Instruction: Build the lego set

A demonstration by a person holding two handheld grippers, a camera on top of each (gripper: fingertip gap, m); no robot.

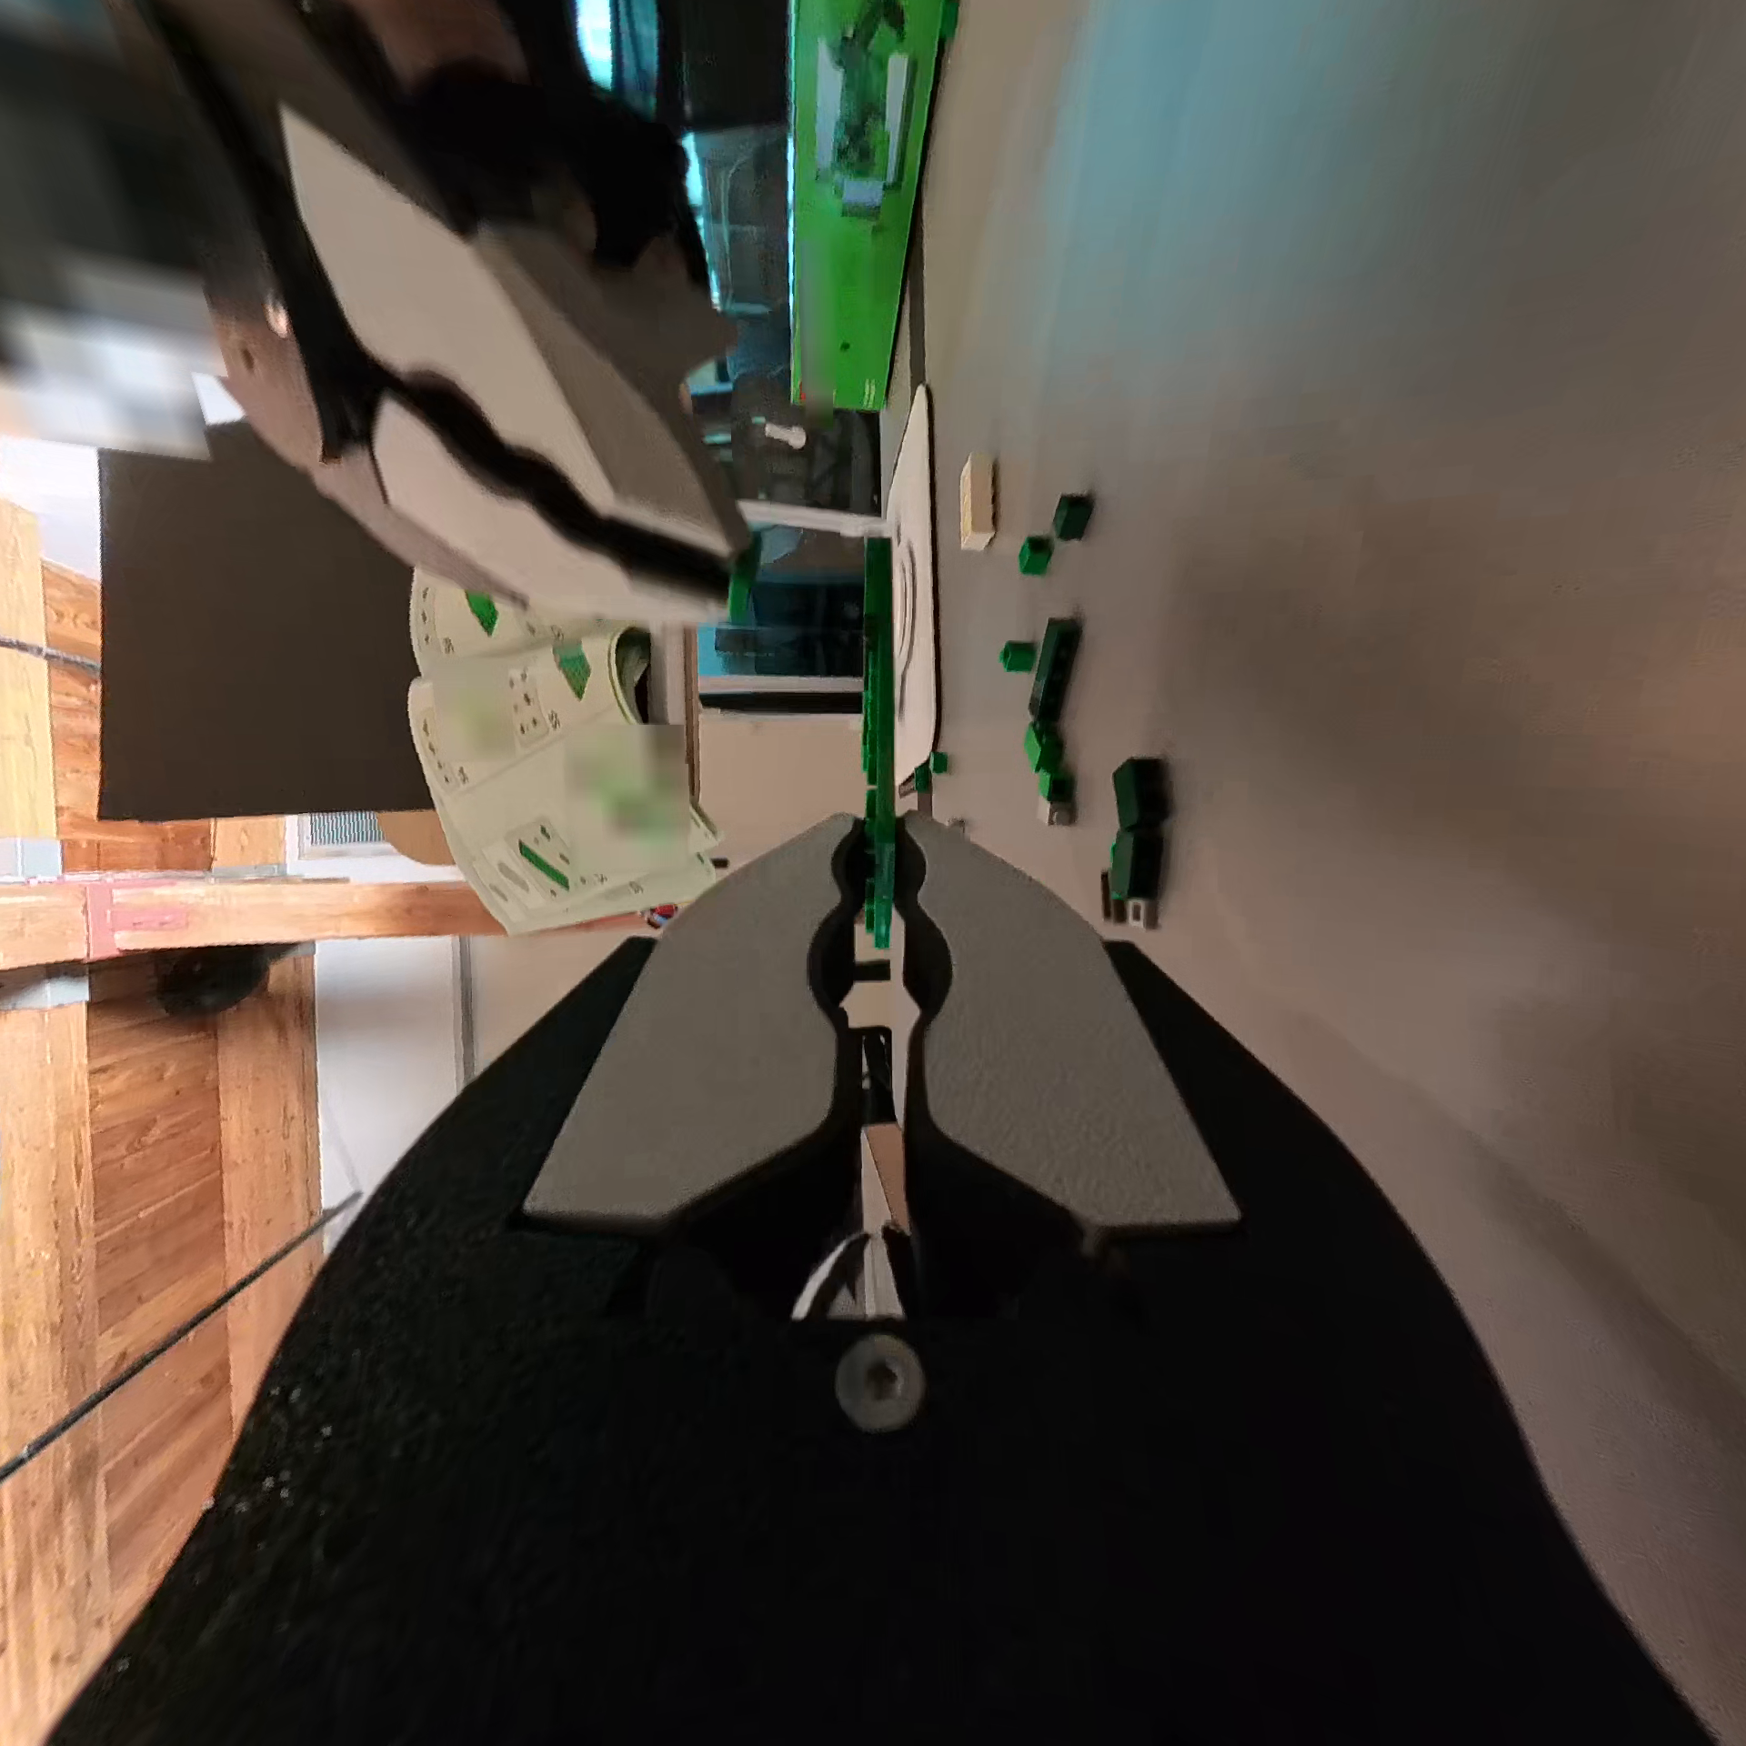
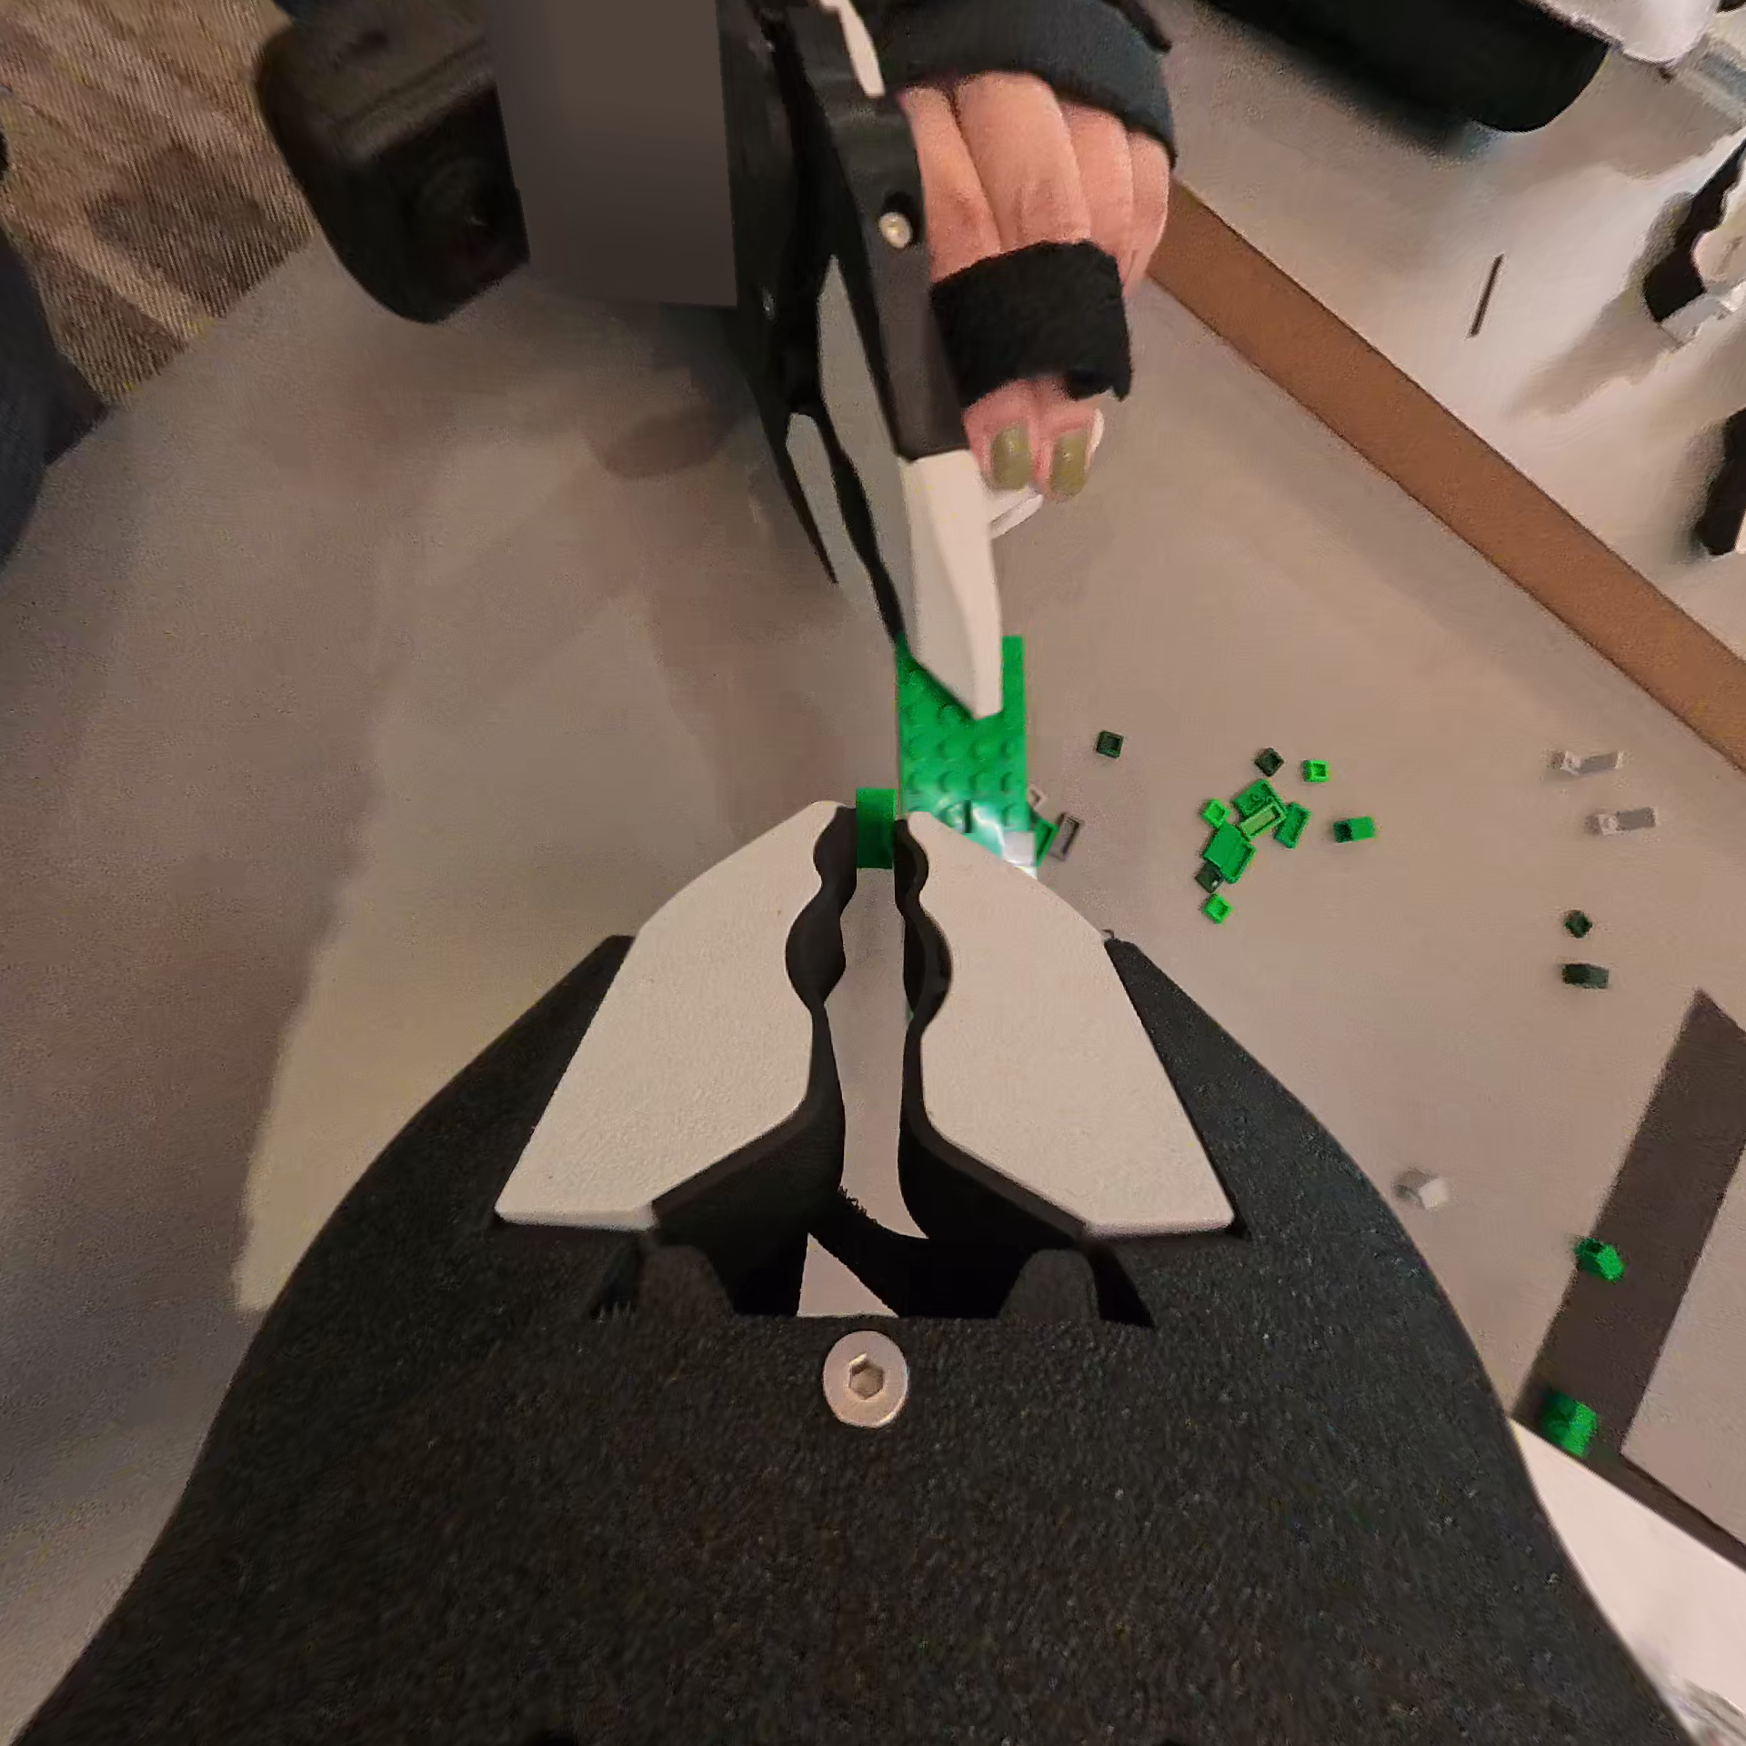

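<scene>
Green plate (image 1: 881,718) clamped in left jaws, small brick (image 2: 875,828) in right jaws

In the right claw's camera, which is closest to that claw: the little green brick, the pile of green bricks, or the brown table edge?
1. Little green brick: pinched in the right claw.
2. Pile of green bricks: on the table, off to the right.
3. Brown table edge: far away, upper right.

Left gripper (image 1: 883,831) clamped on edge-on green plate (image 1: 879,680), loose green bricks (image 1: 1053,661) beside on grey table (image 1: 1323,567)
</scene>
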